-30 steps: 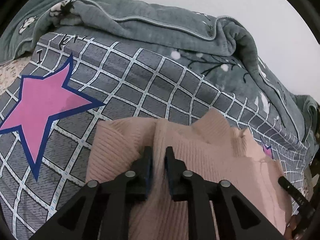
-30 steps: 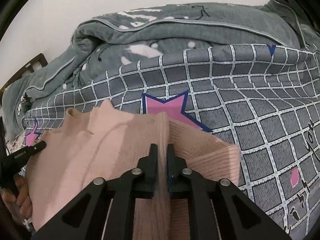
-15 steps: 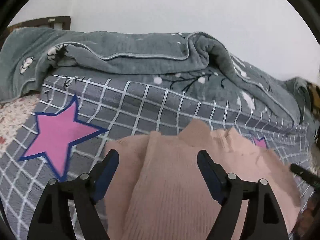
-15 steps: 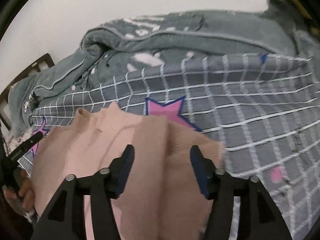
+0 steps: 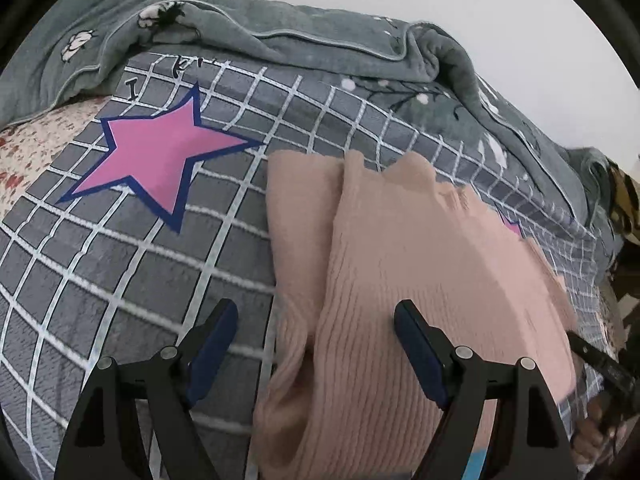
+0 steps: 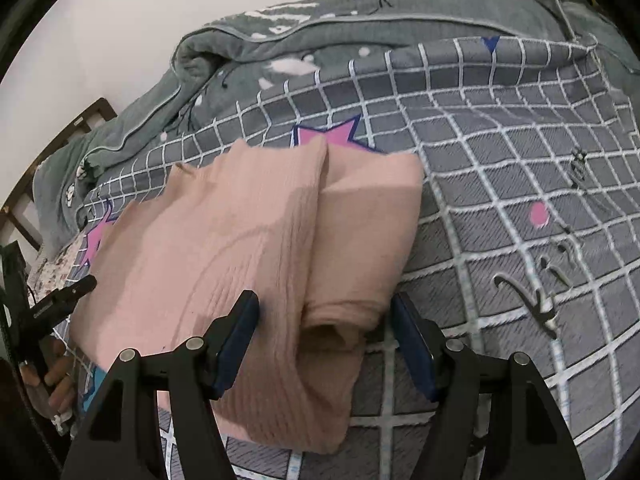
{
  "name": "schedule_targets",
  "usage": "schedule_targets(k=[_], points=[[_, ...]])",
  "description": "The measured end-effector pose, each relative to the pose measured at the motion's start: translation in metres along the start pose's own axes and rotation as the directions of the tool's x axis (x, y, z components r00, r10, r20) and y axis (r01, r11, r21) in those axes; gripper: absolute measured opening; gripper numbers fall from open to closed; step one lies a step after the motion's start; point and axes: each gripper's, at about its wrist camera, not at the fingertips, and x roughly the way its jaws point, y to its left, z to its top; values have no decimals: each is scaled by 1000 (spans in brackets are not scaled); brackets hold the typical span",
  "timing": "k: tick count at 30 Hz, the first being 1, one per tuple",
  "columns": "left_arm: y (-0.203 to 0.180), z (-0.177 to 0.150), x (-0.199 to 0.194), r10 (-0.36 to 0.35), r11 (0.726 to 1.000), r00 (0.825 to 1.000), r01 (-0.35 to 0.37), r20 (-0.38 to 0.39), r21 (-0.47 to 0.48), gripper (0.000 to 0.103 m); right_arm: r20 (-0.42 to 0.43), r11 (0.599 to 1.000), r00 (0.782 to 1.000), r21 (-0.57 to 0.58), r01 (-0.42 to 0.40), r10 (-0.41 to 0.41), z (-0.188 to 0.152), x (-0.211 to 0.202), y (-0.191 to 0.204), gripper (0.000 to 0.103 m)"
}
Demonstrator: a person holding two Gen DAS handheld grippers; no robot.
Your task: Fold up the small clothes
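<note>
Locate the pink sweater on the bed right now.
In both wrist views the pink sweater lies folded on the grey checked bedspread, right of the large pink star, below the rumpled grey blanket.

We see a pink sweater [image 5: 420, 280] of soft, matt ribbed knit on a woven checked bedsheet [image 5: 120, 280]. Behind lies a fleecy grey blanket [image 5: 280, 36]. Each tool [image 5: 316, 340] [image 6: 324, 332] looks like matt black plastic with blue pads [image 5: 208, 352].

the pink sweater [image 5: 420, 280] runs off the bottom edge, so its lower part can't be seen. it covers most of a small pink star [image 5: 512, 226] on the checked bedspread [image 5: 120, 272]. beside the sweater, the other gripper [image 6: 60, 300] and the hand [image 6: 52, 380] holding it are cut off.
</note>
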Motion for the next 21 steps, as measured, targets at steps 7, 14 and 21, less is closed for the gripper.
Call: schedule_targets(k=[7, 14, 21], points=[[0, -10, -3, -56, 998, 998, 56, -7, 27, 84, -7, 1000, 1000, 0, 16, -16, 2, 10, 1, 68], [3, -8, -2, -101, 995, 995, 101, -14, -2, 71, -2, 1000, 1000, -11, 29, -29, -5, 5, 7, 63], [10, -13, -5, -156, 987, 987, 156, -25, -25, 62, -6, 998, 999, -42, 41, -41, -13, 4, 15, 63]])
